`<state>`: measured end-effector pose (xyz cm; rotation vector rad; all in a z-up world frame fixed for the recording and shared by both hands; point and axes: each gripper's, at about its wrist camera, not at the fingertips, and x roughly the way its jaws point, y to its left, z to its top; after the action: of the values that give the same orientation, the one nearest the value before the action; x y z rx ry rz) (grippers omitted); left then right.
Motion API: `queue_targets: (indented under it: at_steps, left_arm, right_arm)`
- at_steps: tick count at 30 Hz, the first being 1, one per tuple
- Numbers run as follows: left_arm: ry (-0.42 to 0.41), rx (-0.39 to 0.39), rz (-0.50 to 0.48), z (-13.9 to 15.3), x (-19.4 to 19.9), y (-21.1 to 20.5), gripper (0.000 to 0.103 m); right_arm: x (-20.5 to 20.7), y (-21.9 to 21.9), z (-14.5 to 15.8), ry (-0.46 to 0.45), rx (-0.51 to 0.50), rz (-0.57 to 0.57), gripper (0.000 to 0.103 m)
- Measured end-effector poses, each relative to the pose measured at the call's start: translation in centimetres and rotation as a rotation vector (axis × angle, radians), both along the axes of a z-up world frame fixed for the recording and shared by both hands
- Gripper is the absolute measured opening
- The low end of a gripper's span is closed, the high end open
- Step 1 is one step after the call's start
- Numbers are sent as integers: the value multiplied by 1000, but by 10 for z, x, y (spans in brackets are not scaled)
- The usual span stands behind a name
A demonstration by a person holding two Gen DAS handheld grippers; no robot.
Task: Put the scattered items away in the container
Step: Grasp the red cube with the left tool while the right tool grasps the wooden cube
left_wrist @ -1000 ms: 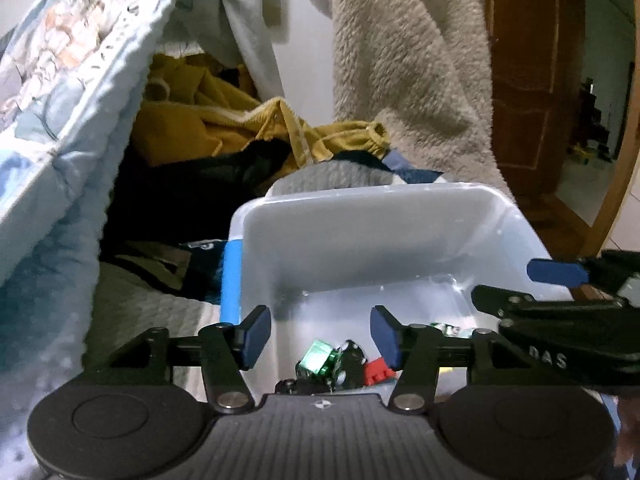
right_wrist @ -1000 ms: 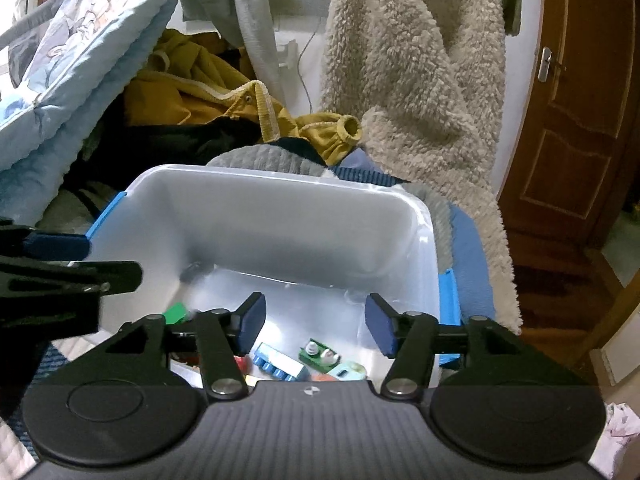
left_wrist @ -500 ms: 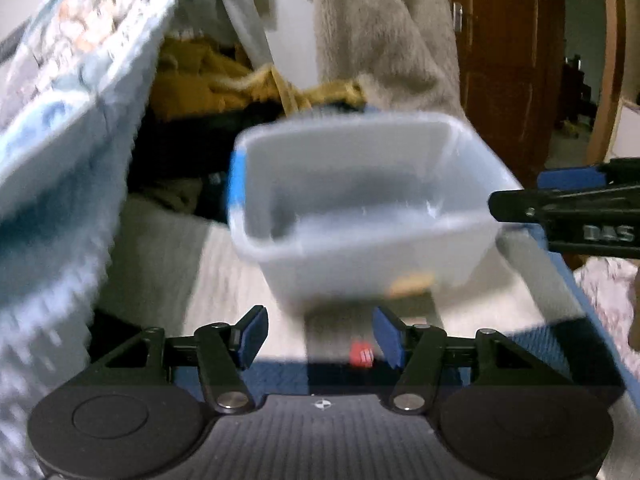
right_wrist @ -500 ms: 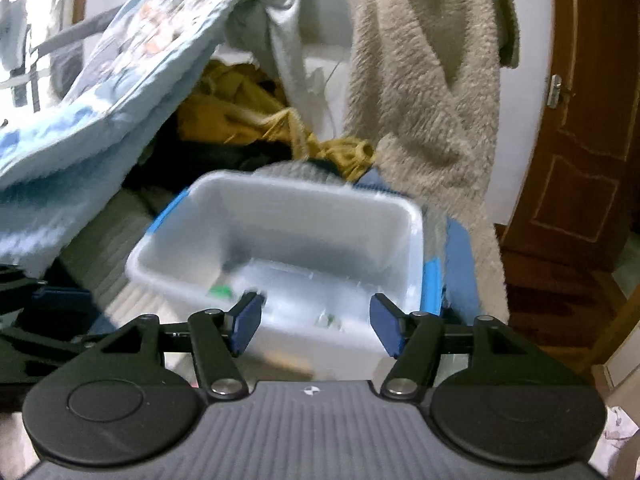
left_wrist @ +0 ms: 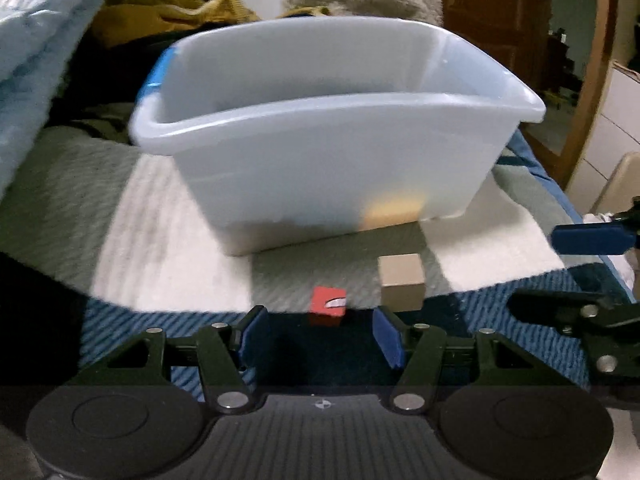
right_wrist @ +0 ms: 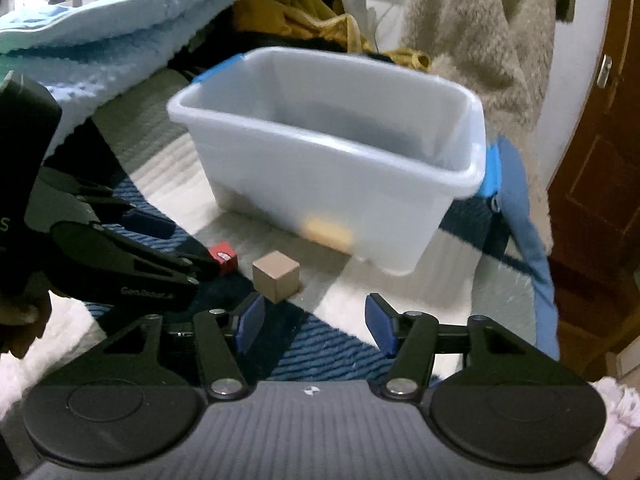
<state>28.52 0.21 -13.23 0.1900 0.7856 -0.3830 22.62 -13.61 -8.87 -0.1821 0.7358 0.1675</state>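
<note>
The red cube (left_wrist: 327, 306) just ahead of the left gripper (left_wrist: 318, 340), whose jaws gape empty, looks light and rigid (take it by two flat sides). The tan block (right_wrist: 276, 276) sits ahead-left of the right gripper (right_wrist: 313, 330), equally open, both held low, the container (right_wrist: 332, 148) beyond.

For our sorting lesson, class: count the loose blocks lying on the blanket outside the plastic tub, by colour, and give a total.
Red block: 1
Tan wooden block: 1
Total outside the tub: 2
Both lie in front of the tub; neither is held.
</note>
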Motion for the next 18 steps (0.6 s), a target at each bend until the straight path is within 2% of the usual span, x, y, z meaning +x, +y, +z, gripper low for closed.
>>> queue_targets:
  at_steps: [2, 8, 10, 18]
  left_arm:
    - [15, 22, -8, -9, 8, -5, 61]
    - [59, -24, 21, -27, 29, -1, 36]
    - [60, -25, 38, -26, 29, 3, 23]
    - [61, -3, 24, -23, 17, 14, 22]
  right_arm:
    - [5, -3, -5, 12, 15, -10, 55]
    - [16, -9, -17, 26, 40, -19, 54]
    - [19, -8, -20, 23, 53, -14, 54]
    - [47, 22, -35, 28, 75, 19, 53]
